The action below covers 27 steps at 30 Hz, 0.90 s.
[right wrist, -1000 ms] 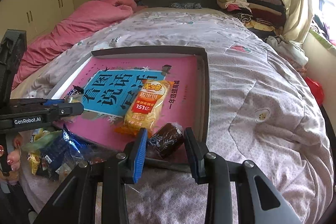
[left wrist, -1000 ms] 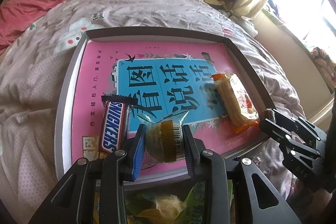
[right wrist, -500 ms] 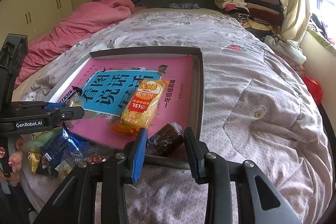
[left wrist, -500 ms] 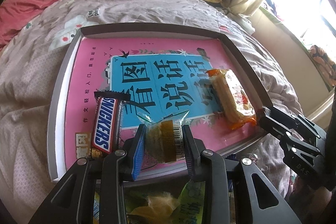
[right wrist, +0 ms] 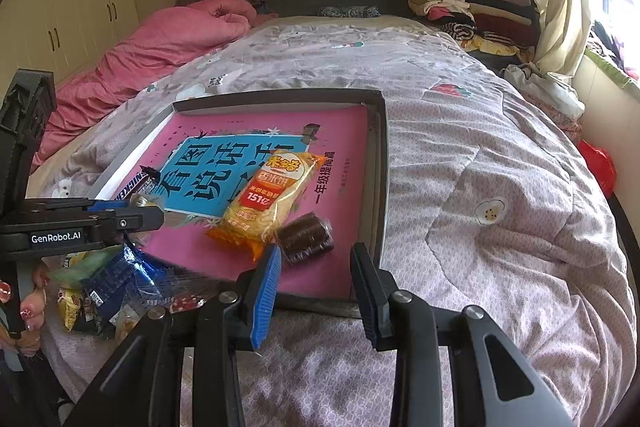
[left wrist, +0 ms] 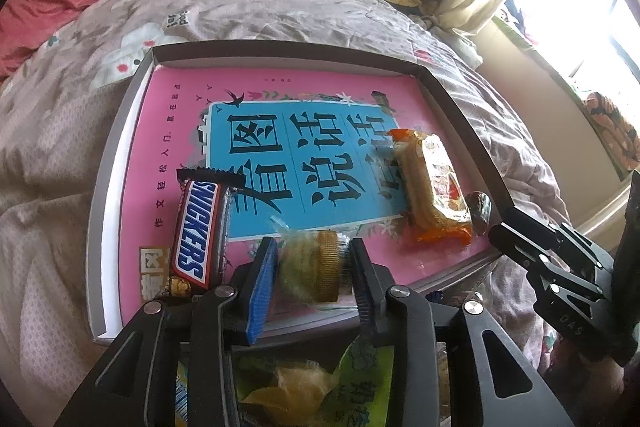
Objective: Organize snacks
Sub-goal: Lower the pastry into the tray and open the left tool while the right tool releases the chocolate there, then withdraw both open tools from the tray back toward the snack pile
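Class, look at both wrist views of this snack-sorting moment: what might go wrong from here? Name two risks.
1. The left tool's jaws have just been opening with the wrapped cake between them, close to the tray's near rim; it may tip out onto the loose snack pile below.
2. The dark round snack lies just ahead of the right tool's open jaws, beside the rice cracker pack; a forward nudge might push both.

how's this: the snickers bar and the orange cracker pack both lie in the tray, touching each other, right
Not touching. The Snickers bar and the orange cracker pack both lie in the tray, but well apart, as the left wrist view shows.
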Each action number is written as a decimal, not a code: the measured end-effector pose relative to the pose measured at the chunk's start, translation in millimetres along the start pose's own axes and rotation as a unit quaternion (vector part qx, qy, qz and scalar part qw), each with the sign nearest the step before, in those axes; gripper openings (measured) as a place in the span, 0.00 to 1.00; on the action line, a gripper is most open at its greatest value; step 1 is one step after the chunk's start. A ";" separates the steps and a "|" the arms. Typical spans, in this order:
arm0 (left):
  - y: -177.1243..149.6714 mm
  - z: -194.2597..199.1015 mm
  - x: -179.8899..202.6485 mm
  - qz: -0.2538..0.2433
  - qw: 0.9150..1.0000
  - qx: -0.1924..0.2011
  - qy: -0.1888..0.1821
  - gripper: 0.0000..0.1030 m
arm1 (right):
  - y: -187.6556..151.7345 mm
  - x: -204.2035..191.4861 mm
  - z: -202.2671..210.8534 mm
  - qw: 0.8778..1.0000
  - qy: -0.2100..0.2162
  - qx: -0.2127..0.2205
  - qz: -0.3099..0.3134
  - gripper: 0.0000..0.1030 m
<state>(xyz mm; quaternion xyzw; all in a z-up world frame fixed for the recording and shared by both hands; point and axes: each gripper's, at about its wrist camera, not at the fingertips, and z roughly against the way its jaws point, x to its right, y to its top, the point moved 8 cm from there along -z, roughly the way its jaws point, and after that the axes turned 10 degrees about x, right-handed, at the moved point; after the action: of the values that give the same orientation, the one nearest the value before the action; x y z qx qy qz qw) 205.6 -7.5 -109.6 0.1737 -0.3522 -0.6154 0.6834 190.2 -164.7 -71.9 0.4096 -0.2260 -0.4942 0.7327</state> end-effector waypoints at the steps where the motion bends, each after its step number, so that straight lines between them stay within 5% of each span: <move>1: 0.4 0.5 0.1 0.000 1.000 0.001 0.001 0.39 | -0.2 -0.1 0.0 1.000 0.000 0.000 0.000 0.35; 16: 6.1 9.4 0.6 0.004 1.000 0.011 -0.003 0.40 | 4.6 -6.4 5.0 1.000 0.009 0.011 0.001 0.39; 23: 11.3 19.1 0.1 0.005 1.000 0.023 -0.001 0.45 | 9.2 -4.4 7.6 1.000 0.012 0.020 -0.009 0.45; 27: 13.3 25.5 -2.3 0.008 1.000 0.030 0.001 0.57 | 11.9 -5.0 8.6 1.000 0.012 0.025 -0.010 0.48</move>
<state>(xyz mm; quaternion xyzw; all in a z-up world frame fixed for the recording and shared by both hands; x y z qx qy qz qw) 197.4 2.1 -83.7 0.1918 -0.3712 -0.5994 0.6828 188.2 -161.2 -56.9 0.4360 -0.2253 -0.4910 0.7198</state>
